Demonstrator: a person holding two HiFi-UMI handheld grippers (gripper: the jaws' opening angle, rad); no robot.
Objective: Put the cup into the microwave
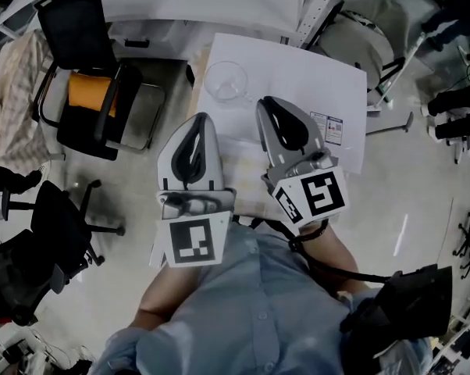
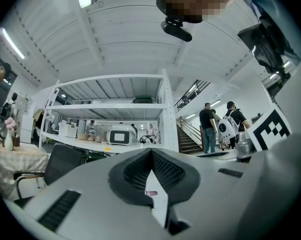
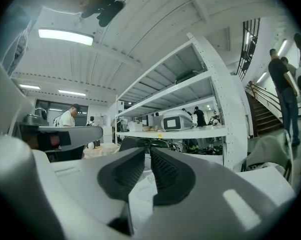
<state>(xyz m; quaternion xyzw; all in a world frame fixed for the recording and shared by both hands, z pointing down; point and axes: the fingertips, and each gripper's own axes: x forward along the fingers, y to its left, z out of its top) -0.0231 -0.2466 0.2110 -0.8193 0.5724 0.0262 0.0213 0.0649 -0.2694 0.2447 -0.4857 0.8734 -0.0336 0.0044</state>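
1. Now, left gripper [image 1: 201,119] has its jaws closed, nothing between them.
2. Right gripper [image 1: 266,105] is closed too, and empty.
3. Glass cup [image 1: 226,82] stands on the white table [image 1: 317,76] at 11 o'clock from the right gripper, apart from it.

My two hand-held grippers reach out over the white bench, seen from above.

A clear glass cup [image 1: 226,80] stands upright on the bench [image 1: 313,73], toward its far left corner. My left hand-held gripper [image 1: 201,118] hangs at the bench's near left edge and my right hand-held gripper [image 1: 266,102] over its middle. Both point away from me with jaws drawn together, and neither touches the cup. A printed label [image 1: 327,128] lies toward the bench's right edge. A black chair with an orange cushion [image 1: 90,92] stands on the floor left of the bench.
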